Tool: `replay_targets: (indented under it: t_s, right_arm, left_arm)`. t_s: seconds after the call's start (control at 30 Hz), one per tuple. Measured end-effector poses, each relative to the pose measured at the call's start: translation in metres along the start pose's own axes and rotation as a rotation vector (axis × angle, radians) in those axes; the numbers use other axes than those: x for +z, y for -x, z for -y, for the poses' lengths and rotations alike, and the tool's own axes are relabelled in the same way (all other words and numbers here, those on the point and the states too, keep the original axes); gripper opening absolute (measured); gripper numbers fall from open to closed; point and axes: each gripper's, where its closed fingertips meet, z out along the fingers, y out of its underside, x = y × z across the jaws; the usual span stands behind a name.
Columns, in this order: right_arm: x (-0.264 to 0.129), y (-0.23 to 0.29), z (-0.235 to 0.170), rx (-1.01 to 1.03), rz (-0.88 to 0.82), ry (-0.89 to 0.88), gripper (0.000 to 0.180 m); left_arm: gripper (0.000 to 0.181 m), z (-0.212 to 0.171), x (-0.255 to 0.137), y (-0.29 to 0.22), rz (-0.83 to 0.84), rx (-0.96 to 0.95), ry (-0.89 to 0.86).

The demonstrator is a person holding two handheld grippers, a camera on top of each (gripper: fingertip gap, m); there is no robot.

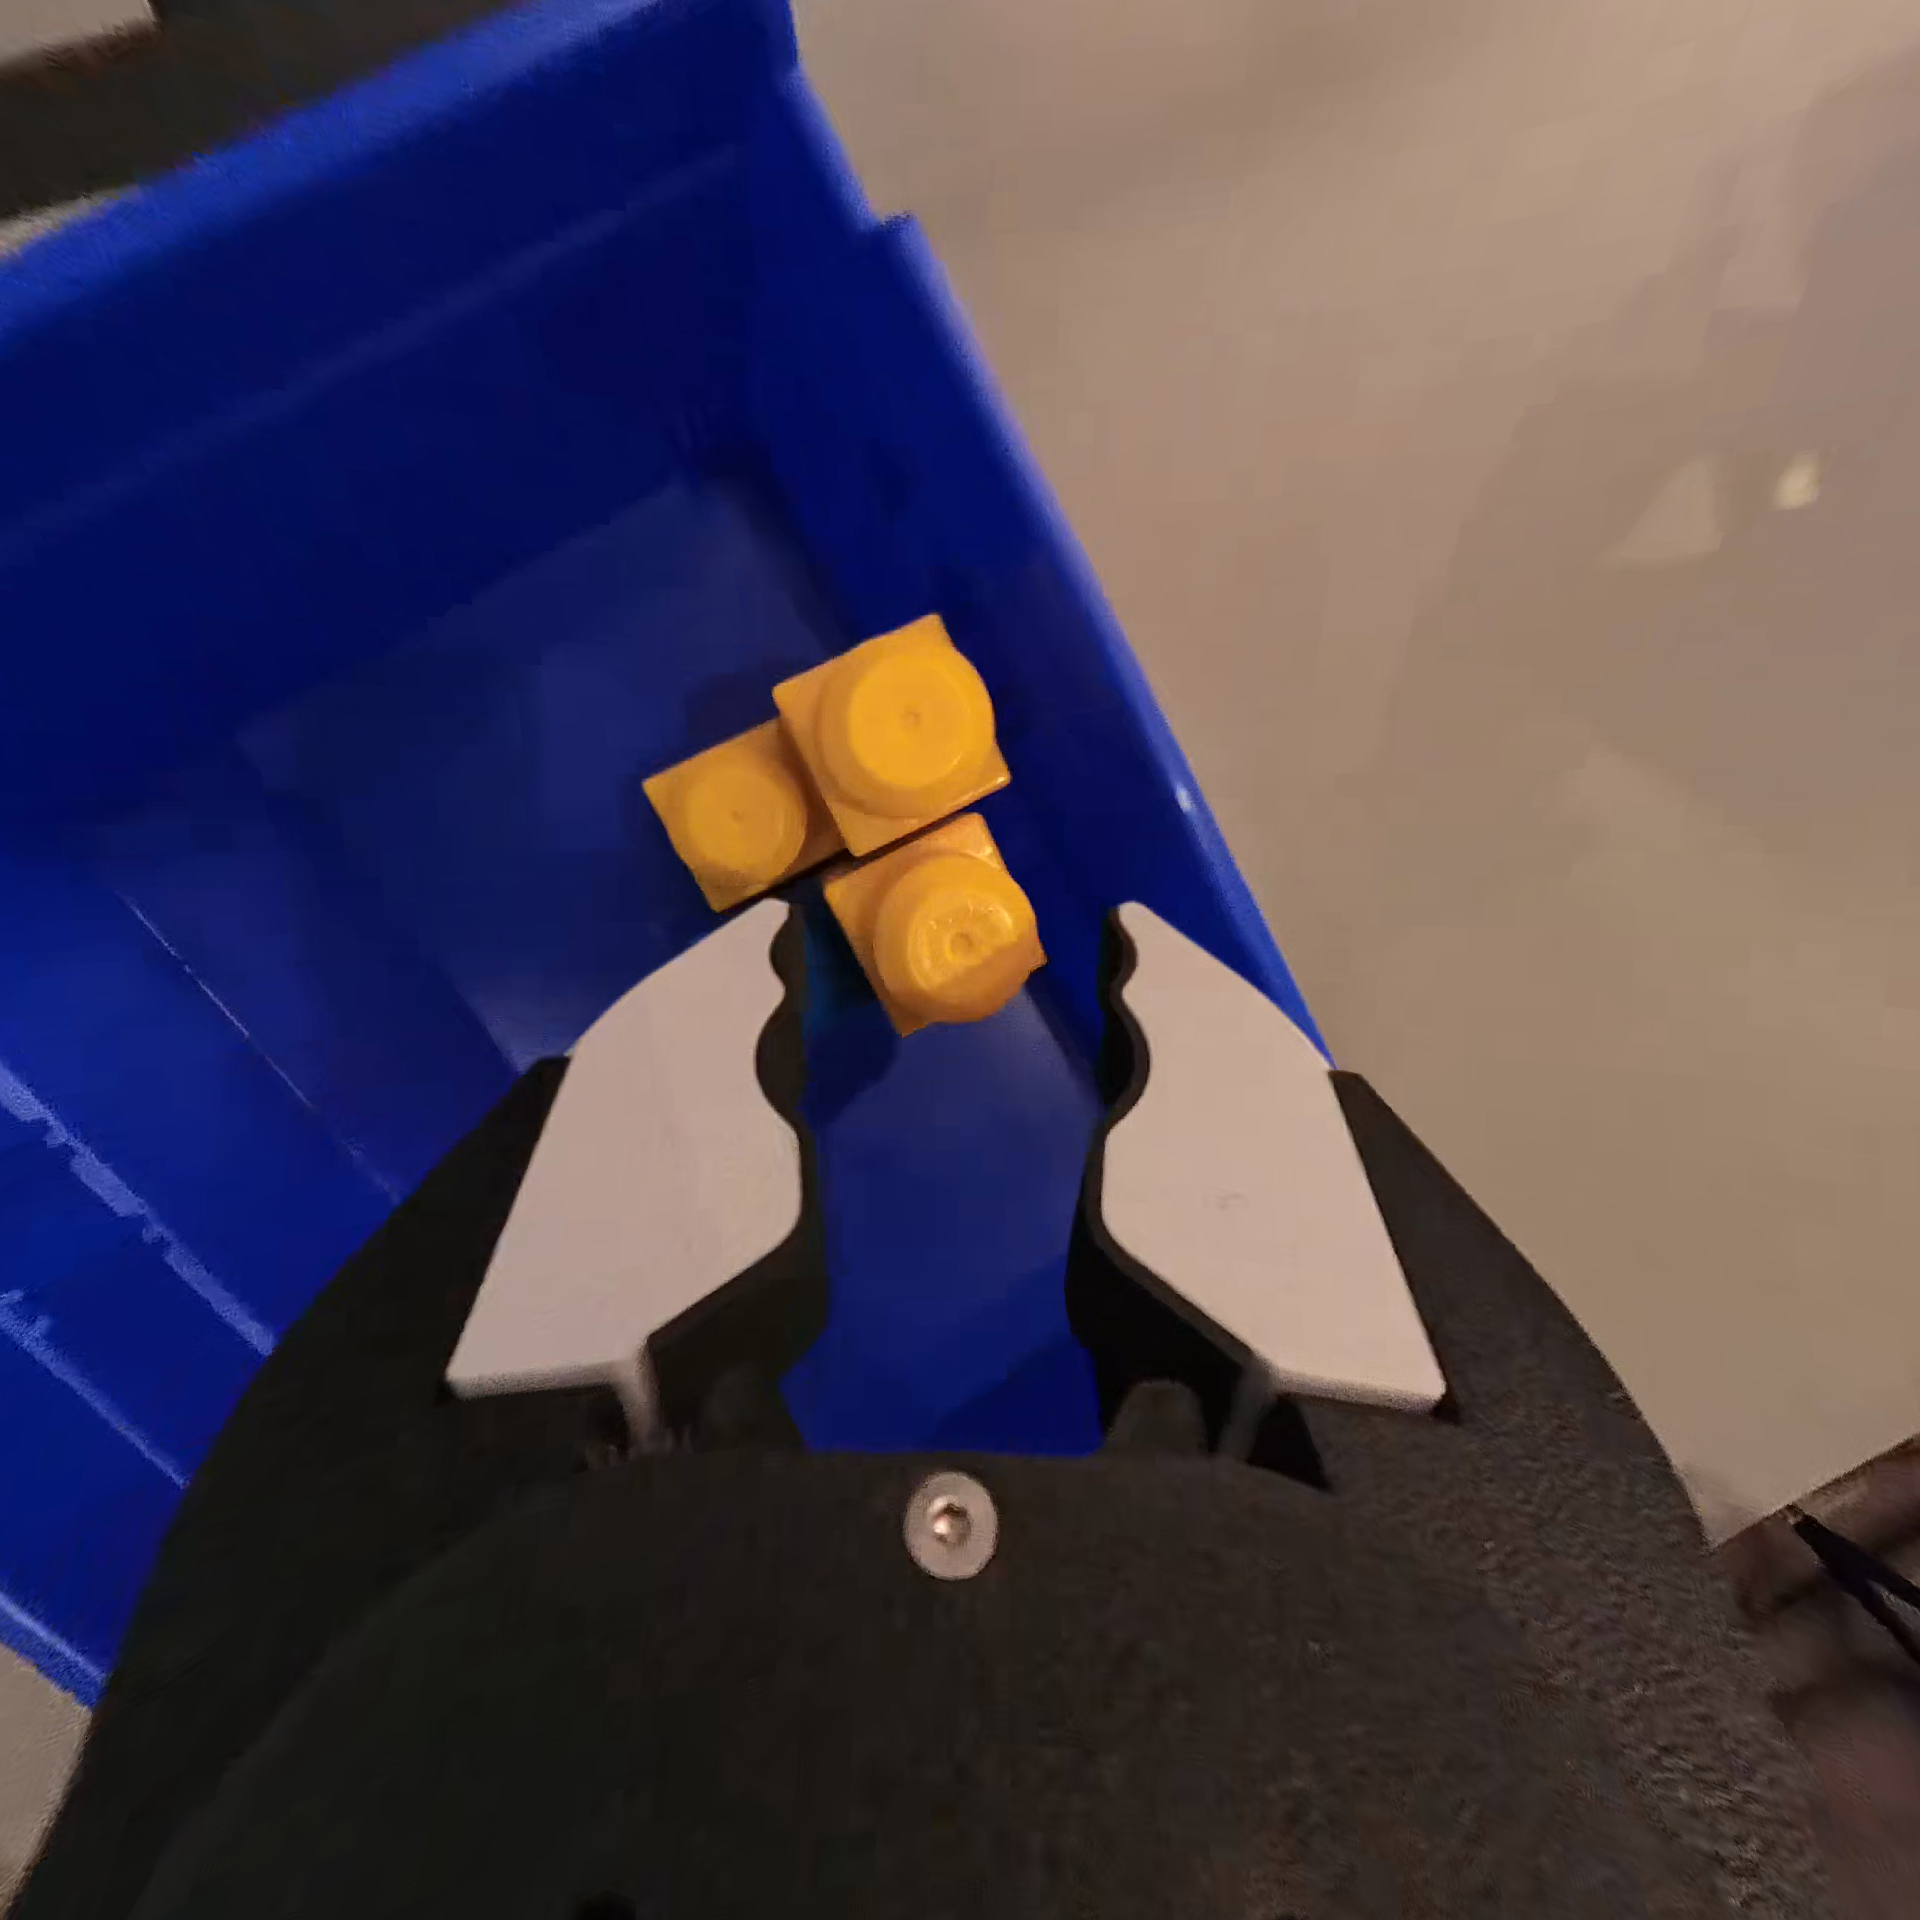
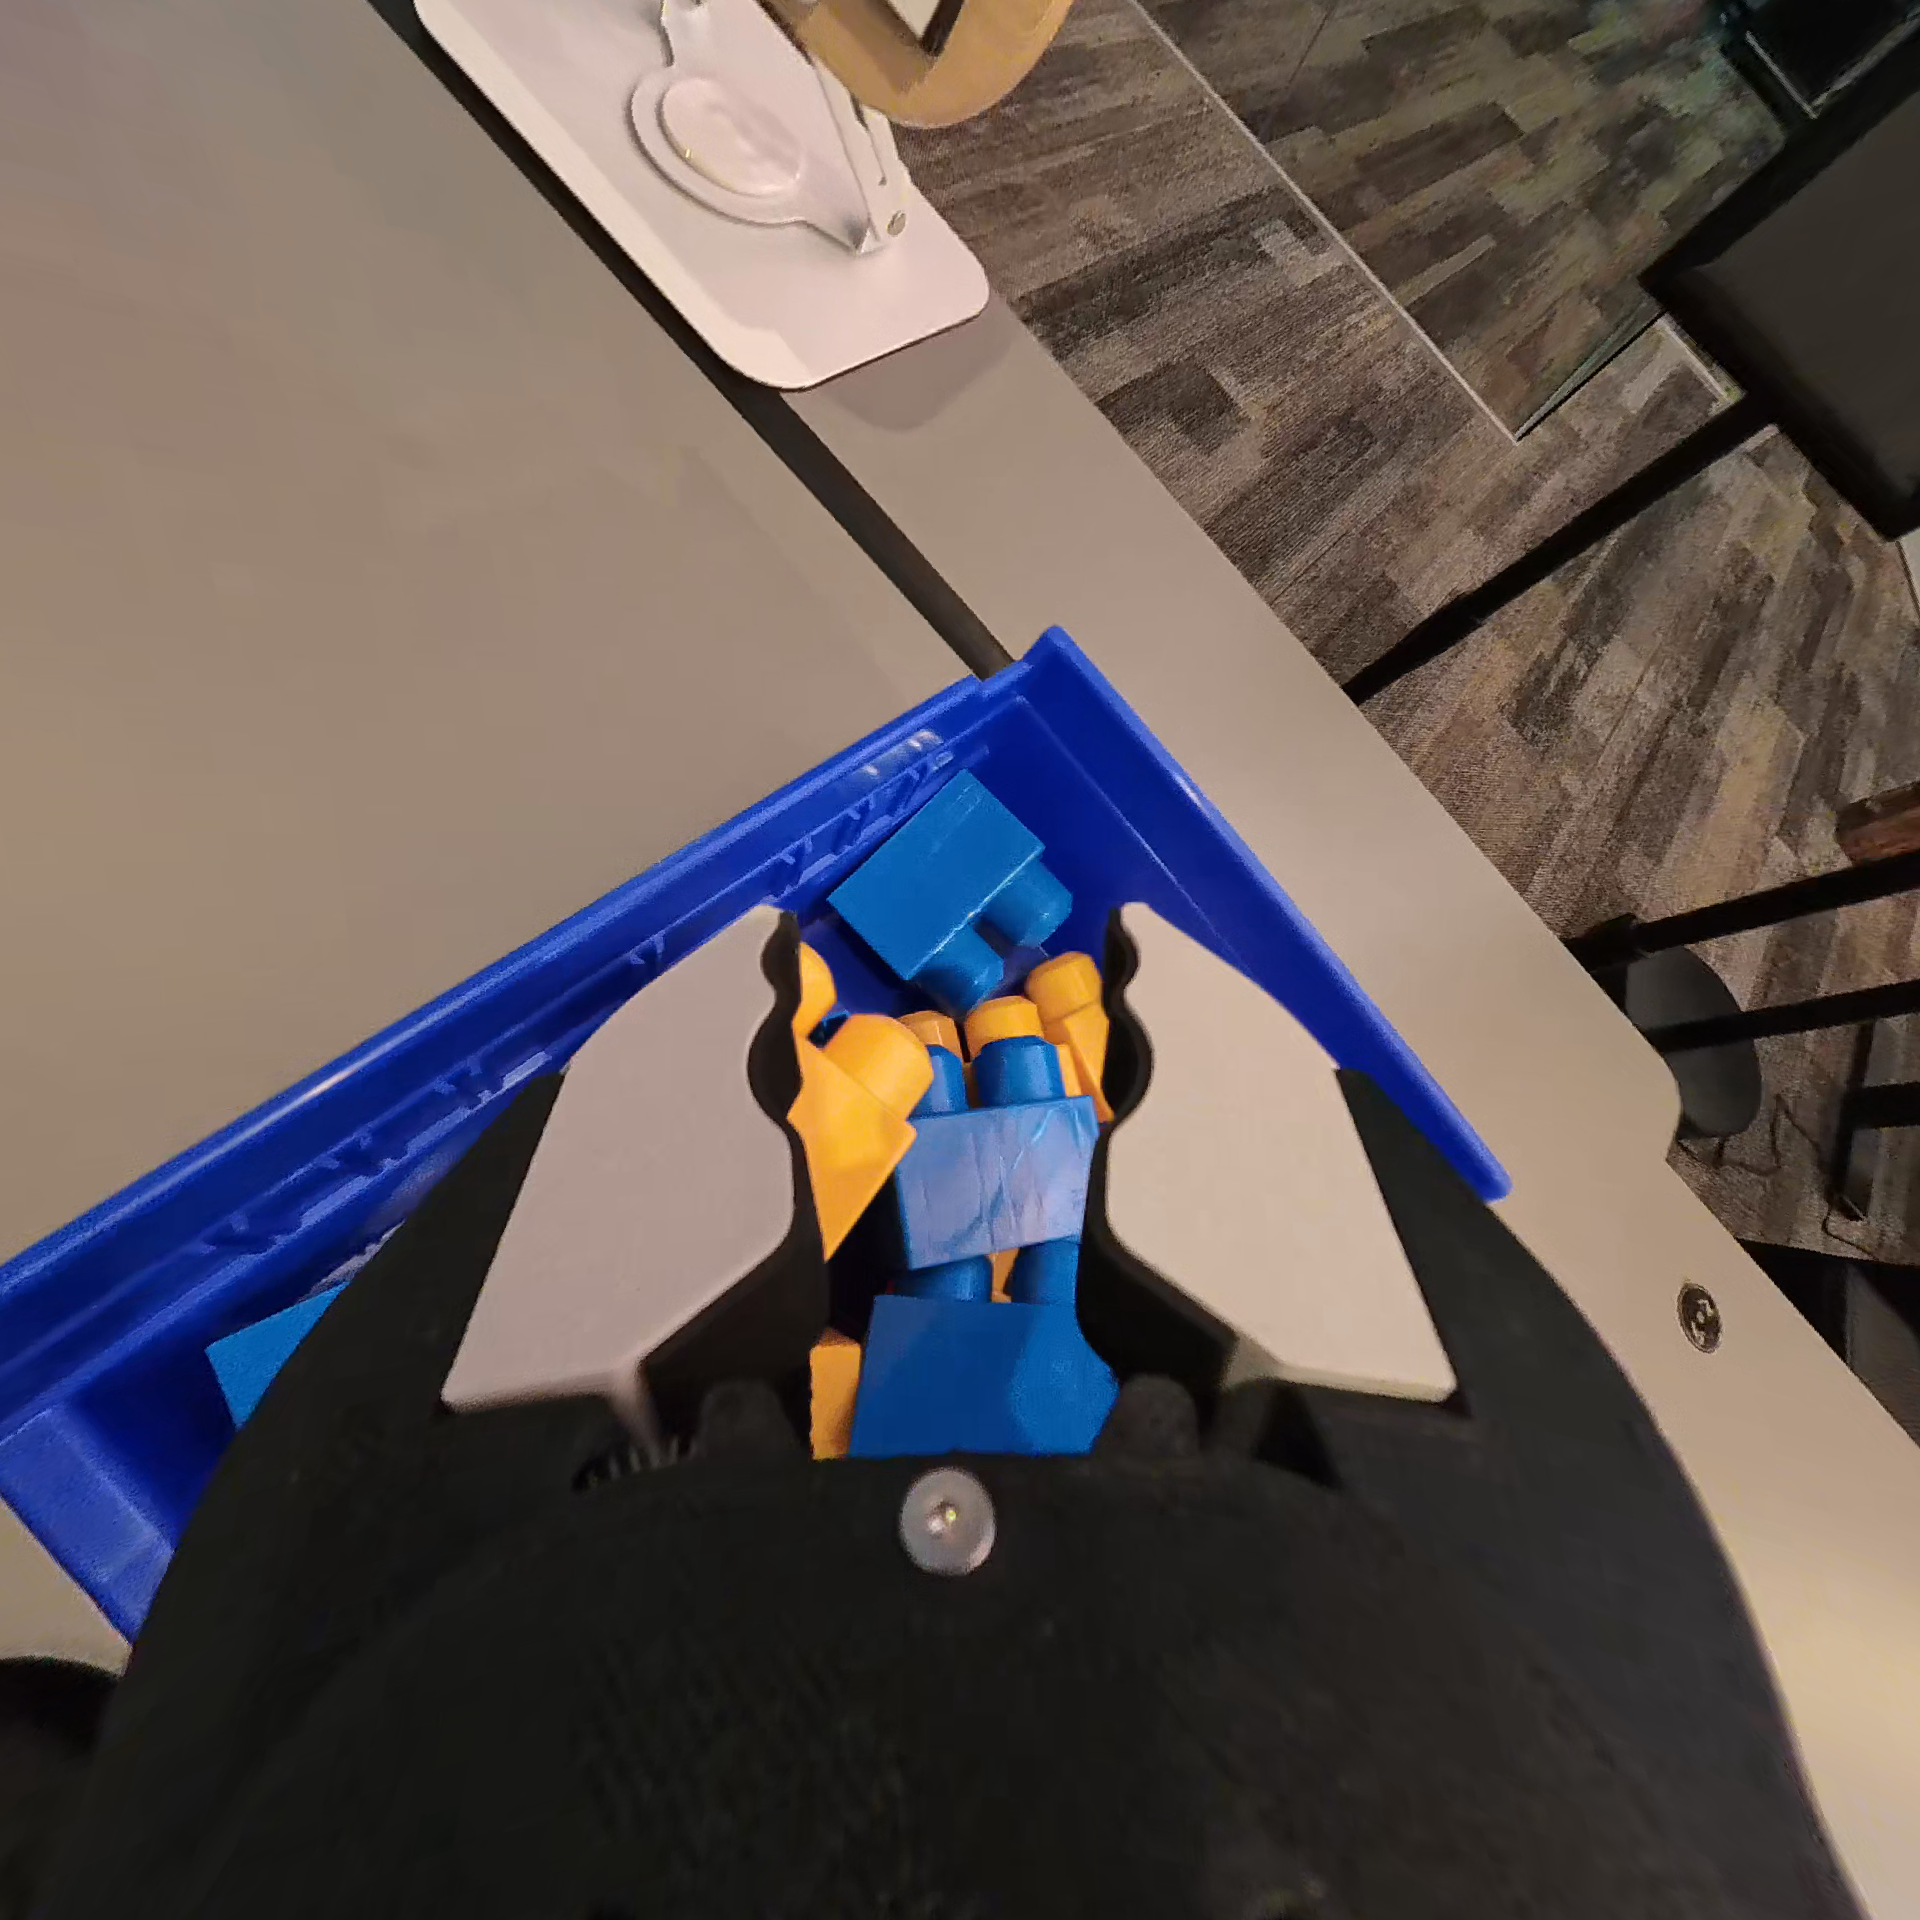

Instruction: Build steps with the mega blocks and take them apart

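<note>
Left wrist view: left tool point(image 1: 951, 914) agape over yellow blocks point(image 1: 894, 738); right tool point(image 2: 951, 920) agape.

The left hand-held gripper point(image 1: 951, 920) hung over a blue bin point(image 1: 416, 468), its grey-faced fingers point(image 1: 644, 1164) spread apart with nothing between them. Inside the bin, near its right-hand wall, stood a small cluster of yellow mega blocks point(image 1: 847, 805), seen from above with three round studs facing the camera; one block sat higher than the other two. The cluster lay just beyond the fingertips, not touching them. To the right of the bin stretched the pale grey counter point(image 1: 1455, 520), blurred.
</note>
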Motion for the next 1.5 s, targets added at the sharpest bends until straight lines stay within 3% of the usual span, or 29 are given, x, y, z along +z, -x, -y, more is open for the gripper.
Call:
replay_targets:
  t_s: [0.1,0.3,0.4,0.53,0.67,0.77,0.83,0.97,1.17,1.2,1.23,1.33,1.4,1.5]
  right_arm:
    - [0.007,0.006,-0.004,-0.027,0.012,0.037,0.057]
    - [0.018,0.017,-0.005,-0.066,0.038,0.073,0.057]
    - [0.021,0.02,-0.004,-0.088,0.034,0.085,0.057]
    - [0.017,0.02,0.008,-0.103,-0.001,0.061,0.057]
    - [0.007,0.035,0.06,-0.158,-0.07,-0.1,0.056]
    - [-0.004,0.092,0.123,-0.252,-0.011,-0.341,0.057]
    - [-0.015,0.163,0.159,-0.302,0.174,-0.508,0.076]
    - [-0.042,0.261,0.204,-0.236,0.386,-0.741,0.082]
    - [-0.019,0.275,0.206,-0.244,0.164,-0.701,0.084]
    - [-0.011,0.274,0.201,-0.259,0.16,-0.654,0.07]
    - [-0.01,0.273,0.198,-0.243,0.187,-0.646,0.043]
    - [-0.025,0.272,0.202,-0.032,0.46,-0.691,0.039]
    - [-0.039,0.27,0.206,0.154,0.713,-0.7,0.039]
    - [-0.05,0.262,0.207,0.345,0.979,-0.701,0.039]
  left_arm:
    - [0.06,-0.01,0.014,0.009,0.102,0.013,0.101]
    - [0.049,-0.013,0.015,0.014,0.191,0.068,0.171]
    - [0.048,-0.019,-0.003,0.028,0.234,0.046,0.162]
    - [0.048,-0.012,-0.051,0.032,0.197,-0.001,-0.021]
    - [0.048,0.012,-0.113,-0.017,-0.036,0.071,-0.356]
    - [0.048,0.028,-0.148,-0.091,-0.336,0.224,-0.545]
    - [0.047,0.027,-0.159,-0.145,-0.547,0.348,-0.569]
    - [0.047,0.027,-0.148,-0.214,-0.748,0.449,-0.522]
    - [0.047,0.029,-0.122,-0.272,-0.929,0.453,-0.456]
    - [0.047,0.031,-0.121,-0.276,-0.934,0.463,-0.474]
    - [0.047,0.033,-0.121,-0.276,-0.922,0.477,-0.49]
    - [0.052,0.04,-0.128,-0.269,-0.833,0.548,-0.589]
    - [0.069,0.044,-0.135,-0.264,-0.777,0.589,-0.669]
    - [0.068,0.04,-0.142,-0.268,-0.799,0.65,-0.777]
